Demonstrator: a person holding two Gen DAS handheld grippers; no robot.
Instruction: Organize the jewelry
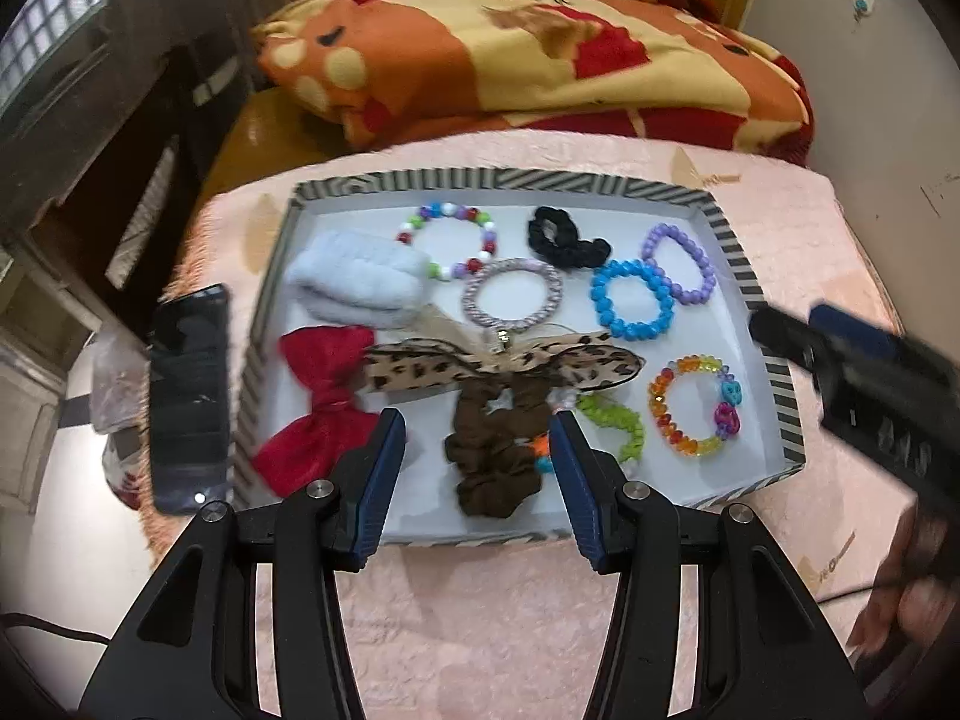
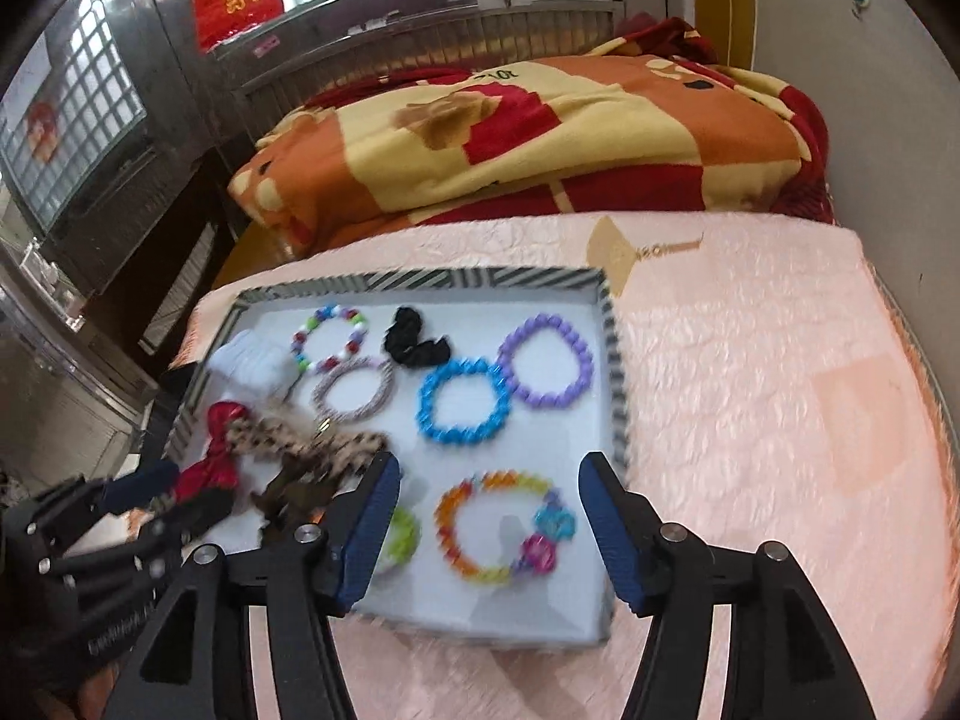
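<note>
Both my grippers, left gripper (image 1: 477,450) & right gripper (image 2: 489,498), hang released over tray (image 1: 774,354), nothing held. Sorting looks nearly done; next, maybe tidy brown scrunchie (image 1: 492,450) at 6 o'clock.

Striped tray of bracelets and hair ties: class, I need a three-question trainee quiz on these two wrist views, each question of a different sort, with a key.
1. True or false: the blue bead bracelet lies outside the striped tray.
2. Multiple choice: what lies nearest the left gripper's fingertips? A) purple bead bracelet B) brown scrunchie C) black scrunchie
3. Fill in: the right gripper hovers over the rainbow bead bracelet with its jaws ____.

Key: 1 false, it lies inside the tray, touching the purple one. 2 B. 3 open, holding nothing.
</note>
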